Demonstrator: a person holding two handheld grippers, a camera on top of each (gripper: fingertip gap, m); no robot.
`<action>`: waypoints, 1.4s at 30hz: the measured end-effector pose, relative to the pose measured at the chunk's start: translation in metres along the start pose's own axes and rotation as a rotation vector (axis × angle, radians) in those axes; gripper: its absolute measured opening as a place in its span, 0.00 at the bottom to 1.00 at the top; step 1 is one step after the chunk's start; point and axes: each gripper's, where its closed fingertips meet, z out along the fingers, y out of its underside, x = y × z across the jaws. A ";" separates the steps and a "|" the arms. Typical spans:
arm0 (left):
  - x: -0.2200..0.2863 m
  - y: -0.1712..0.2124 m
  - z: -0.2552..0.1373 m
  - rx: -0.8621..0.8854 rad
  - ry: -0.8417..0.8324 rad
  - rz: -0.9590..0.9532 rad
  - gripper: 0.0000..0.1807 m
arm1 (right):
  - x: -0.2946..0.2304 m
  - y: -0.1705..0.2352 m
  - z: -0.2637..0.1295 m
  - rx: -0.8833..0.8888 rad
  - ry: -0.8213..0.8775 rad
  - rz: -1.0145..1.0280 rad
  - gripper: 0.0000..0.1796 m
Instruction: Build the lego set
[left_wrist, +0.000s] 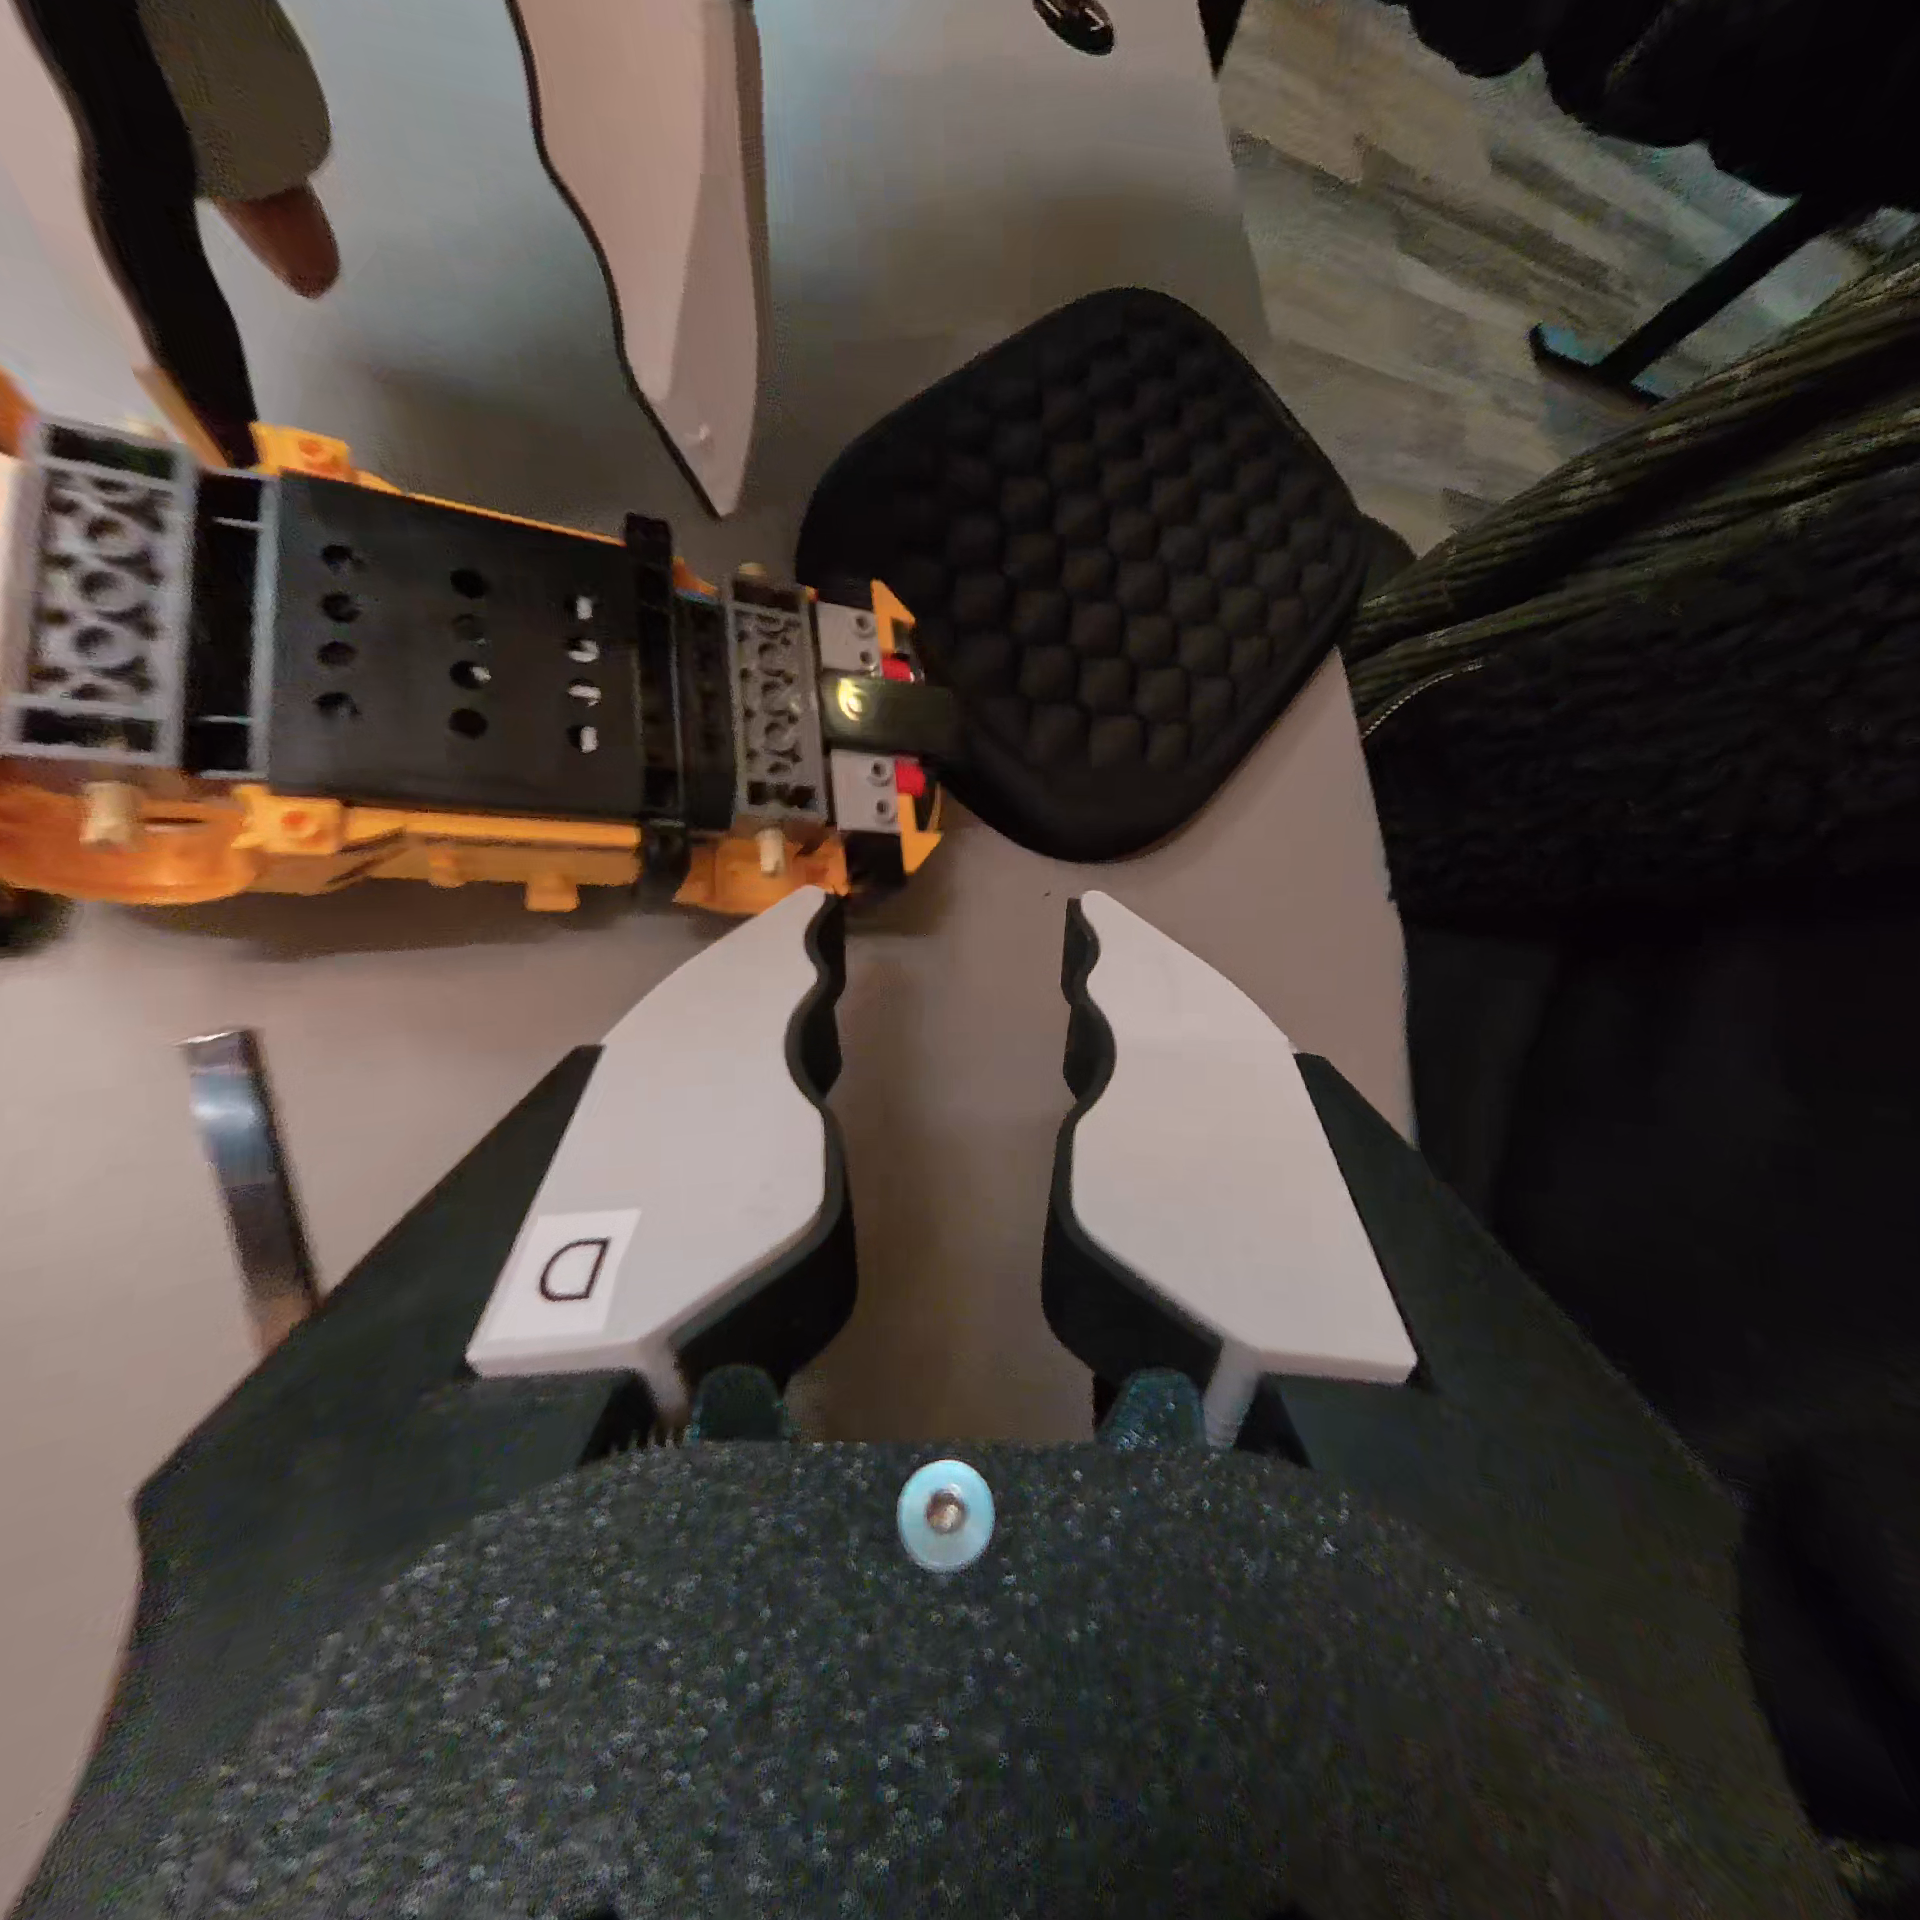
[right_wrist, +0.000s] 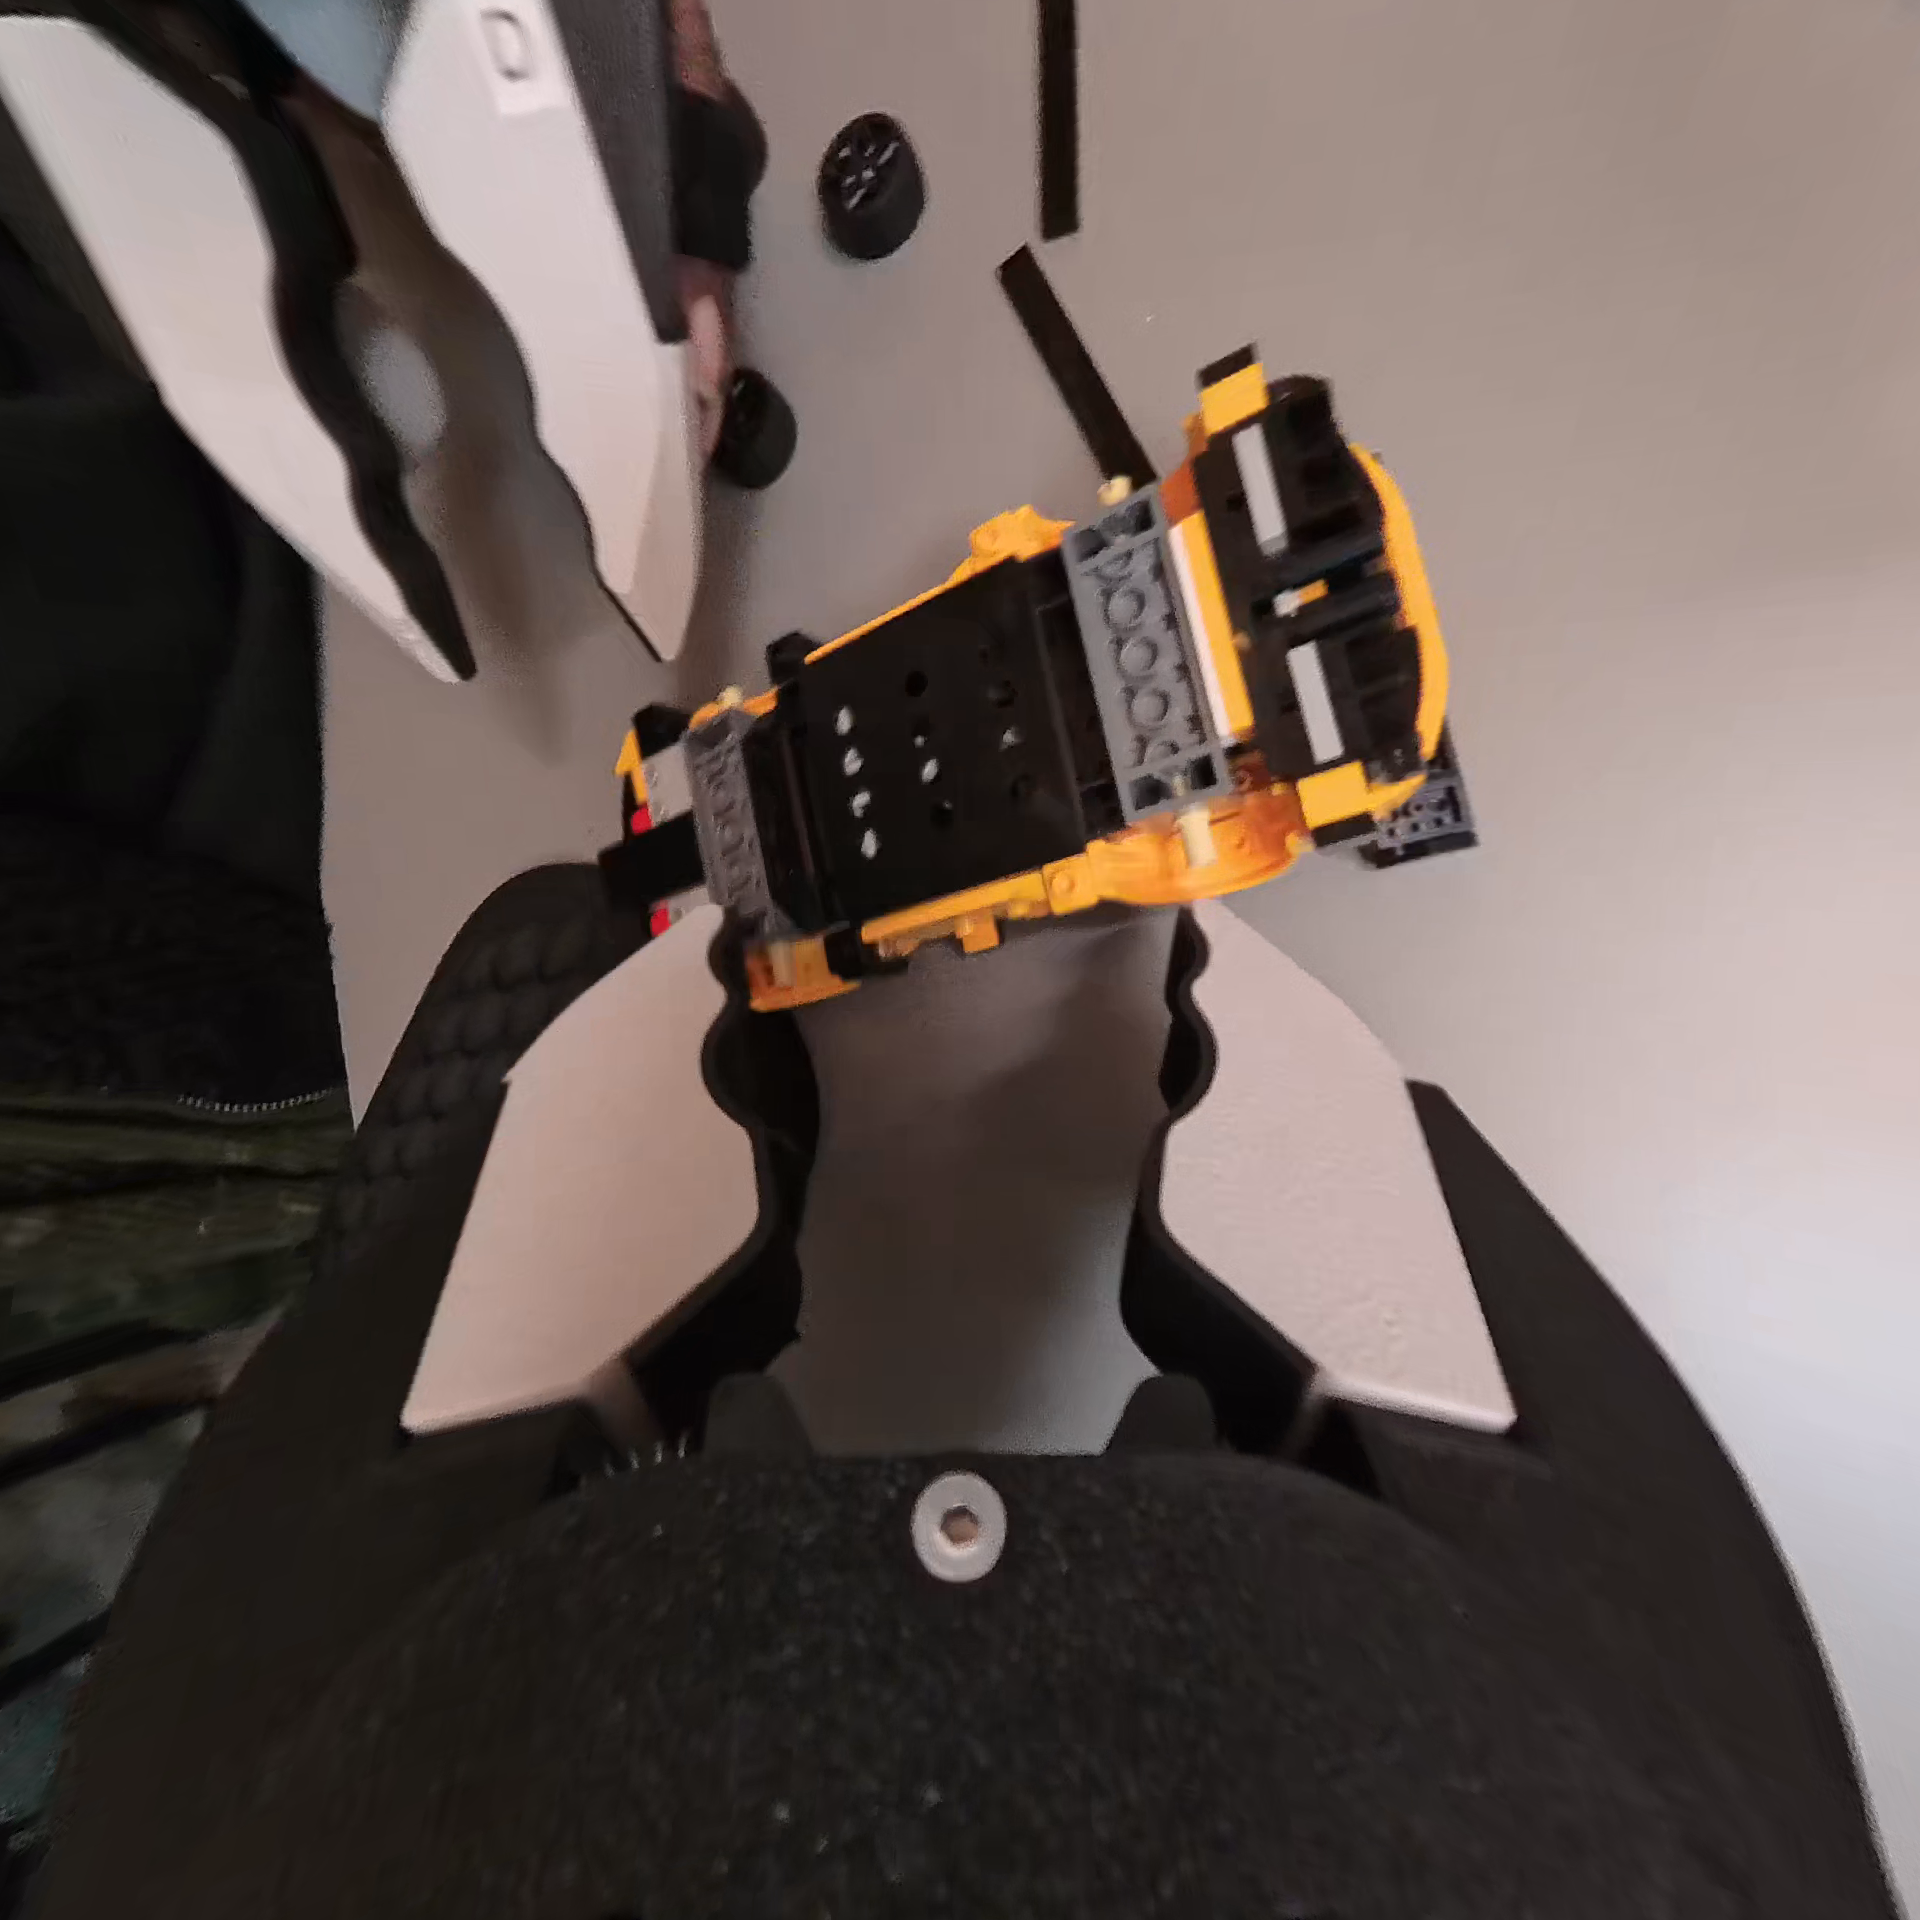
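Now, left wrist view: left tongs (left_wrist: 951, 914) apart, empty, beside the upturned orange Lego car (left_wrist: 436, 675) on the tabletop (left_wrist: 1039, 312). Right wrist view: right tongs (right_wrist: 951, 940) spread, straddling its sill; squeeze squarely, I'd say.

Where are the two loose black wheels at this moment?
In the right wrist view they lie on the table, upper left of the car: one wheel farther off, the other wheel beside the left gripper.
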 end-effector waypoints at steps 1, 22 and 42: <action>-0.002 -0.001 -0.006 0.005 -0.029 0.010 0.22 | 0.001 -0.003 0.001 -0.009 0.009 0.012 0.46; -0.106 0.054 -0.050 -0.232 -0.445 -0.024 0.15 | 0.007 -0.045 -0.015 0.093 0.174 -0.107 0.44; -0.074 0.056 -0.077 -0.310 -0.339 0.197 0.04 | -0.036 0.029 -0.027 0.344 0.585 0.074 0.45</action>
